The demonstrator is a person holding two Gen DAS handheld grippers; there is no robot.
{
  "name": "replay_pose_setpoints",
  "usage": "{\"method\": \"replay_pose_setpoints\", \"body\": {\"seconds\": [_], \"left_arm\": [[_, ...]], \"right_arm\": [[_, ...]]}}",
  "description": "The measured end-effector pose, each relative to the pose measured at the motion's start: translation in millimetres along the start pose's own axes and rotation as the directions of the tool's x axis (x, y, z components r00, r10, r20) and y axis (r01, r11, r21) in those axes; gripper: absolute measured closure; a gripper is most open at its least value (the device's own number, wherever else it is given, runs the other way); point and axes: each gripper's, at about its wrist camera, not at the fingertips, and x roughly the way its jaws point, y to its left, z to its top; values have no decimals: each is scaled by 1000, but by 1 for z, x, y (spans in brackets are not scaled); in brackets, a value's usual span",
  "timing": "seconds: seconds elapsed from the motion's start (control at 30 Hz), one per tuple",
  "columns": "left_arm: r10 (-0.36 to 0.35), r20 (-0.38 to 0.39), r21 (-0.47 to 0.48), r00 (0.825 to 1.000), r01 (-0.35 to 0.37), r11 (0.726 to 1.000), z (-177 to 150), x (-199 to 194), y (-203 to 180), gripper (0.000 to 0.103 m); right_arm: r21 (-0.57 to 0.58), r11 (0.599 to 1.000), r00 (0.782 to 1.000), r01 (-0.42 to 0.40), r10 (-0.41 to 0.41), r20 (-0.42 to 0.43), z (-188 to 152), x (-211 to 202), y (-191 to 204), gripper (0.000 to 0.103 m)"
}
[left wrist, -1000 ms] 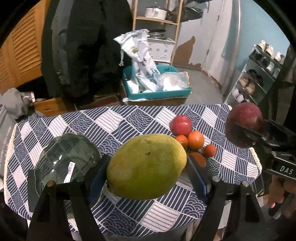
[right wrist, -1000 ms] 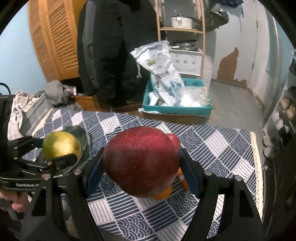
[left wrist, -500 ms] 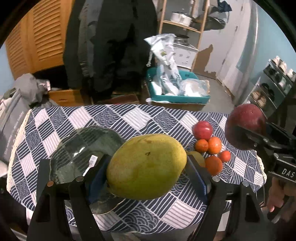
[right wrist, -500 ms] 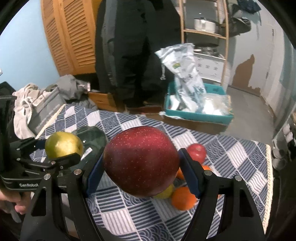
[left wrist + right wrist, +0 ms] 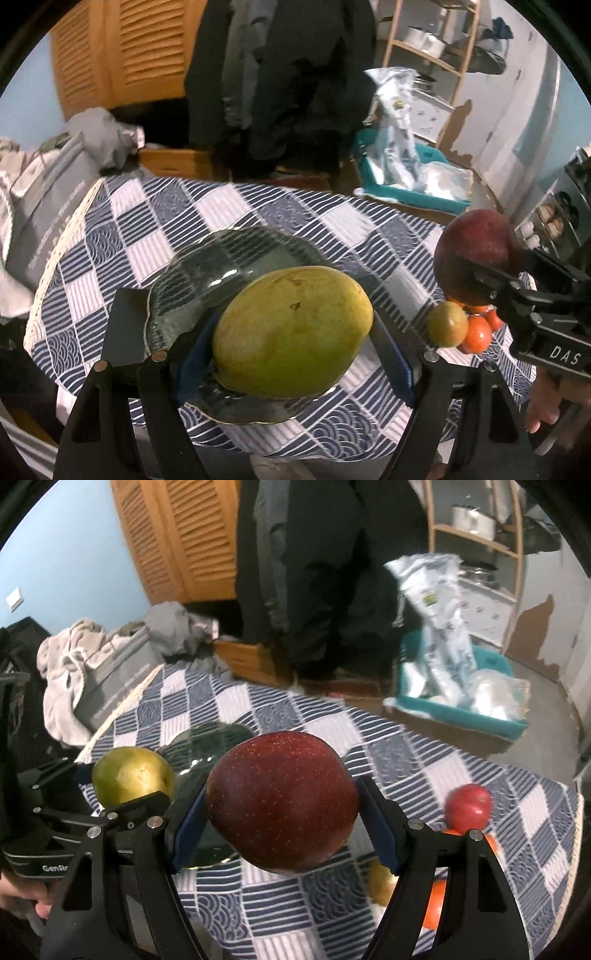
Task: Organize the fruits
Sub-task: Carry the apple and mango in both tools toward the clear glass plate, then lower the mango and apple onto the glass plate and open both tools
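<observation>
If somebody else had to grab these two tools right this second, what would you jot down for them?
Left hand-held gripper: shut on the green mango, carried over the glass plate.
Right hand-held gripper: shut on the big dark red apple, over the checked tablecloth, beside the plate.
On the cloth: a small red apple, a small greenish fruit and small orange fruits, bunched near the right edge.
Done: both fruits picked up. The plate looks bare.
Left: set down mango and apple, probably on the plate, then the bunched fruit.
</observation>
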Motion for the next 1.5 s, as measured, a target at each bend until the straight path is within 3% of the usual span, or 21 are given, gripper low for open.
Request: {"method": "replay_pose_setpoints", "body": {"seconds": [0.47,0.63,0.97,1.13,1.5], "left_arm": [[85,-97,-64,992,-91,994,-20,41,56,21],[86,-153,-99,984,-101,990,-29,57,71,21],[115,-230,-57,966,-131,990,-43,82,72,21],[88,-288,-92,954,-120,989,-51,90,75,21],[88,-310,-53,947,-109,993,-54,95,62,20]], "right_arm": [[-36,996,987,-79,73,-142,-3,75,42,27],[-39,995,977,-93,84,-198,-14,100,47,27],[-82,994,963,-73,48,-266,-33,126,52,27],[-109,992,955,-64,29,-294,-39,131,55,27],[-150,989,953,-8,-38,-300,-38,125,44,27]]}}
